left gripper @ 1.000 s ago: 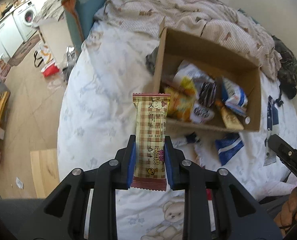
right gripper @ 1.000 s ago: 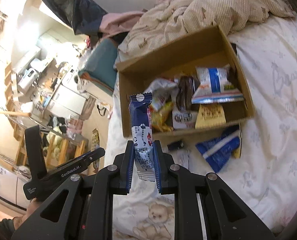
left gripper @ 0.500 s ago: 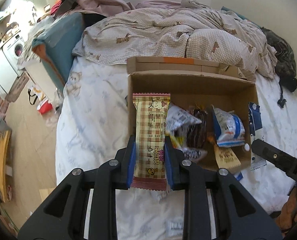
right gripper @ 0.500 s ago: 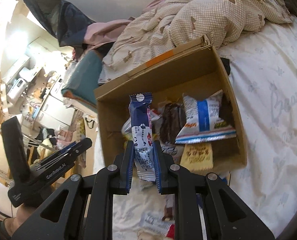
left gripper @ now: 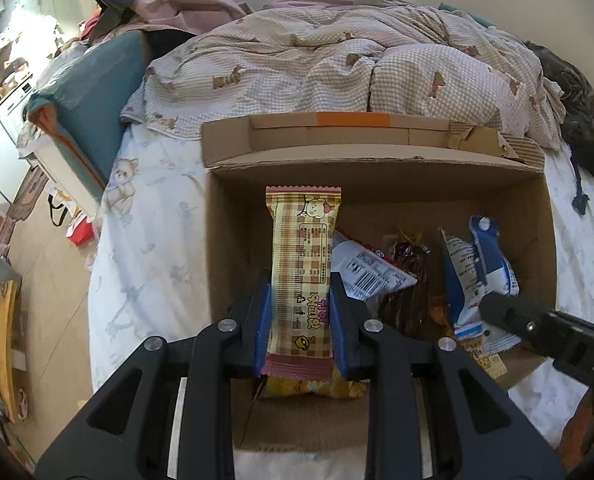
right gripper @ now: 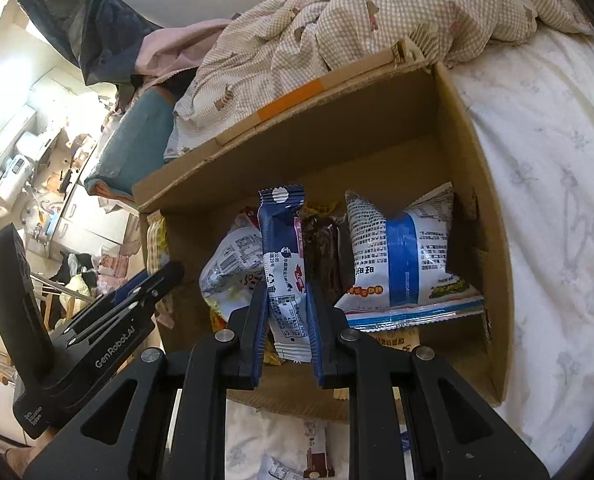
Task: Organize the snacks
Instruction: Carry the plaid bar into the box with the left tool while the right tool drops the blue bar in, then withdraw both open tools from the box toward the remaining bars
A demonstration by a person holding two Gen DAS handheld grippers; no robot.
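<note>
Both hands have swung in over the open brown cardboard box (left gripper: 377,184) in the last second. A second ago the box sat ahead on the white printed bedsheet (left gripper: 149,264) with both grippers short of it; now its near wall is under the fingers in both wrist views and the interior fills the frame.

Left gripper (left gripper: 300,316) is clamped on a tan plaid snack bar wrapper with a cartoon bear and a maroon crimped end (left gripper: 302,264), held upright, same grip as before. It hangs over the left, emptier side of the box, just beside a white foil packet with a barcode (left gripper: 367,274).

Right gripper (right gripper: 288,318) is pinched tight on a dark blue and white slim snack packet (right gripper: 283,264), also upright and unchanged in the jaws. It sits over the middle of the box, in front of a dark brown wrapped snack (right gripper: 329,256) and left of a puffy white bag with a blue band (right gripper: 401,260) that leans on the right wall.

Neither snack is released yet; both look clear of the pile below, though contact underneath is hidden by the fingers.

Judgement: carry phase is over, drop phase is next. Loose packets at the bottom edge of the right view (right gripper: 293,468) lie outside the box on the sheet, so more trips are likely.
</note>
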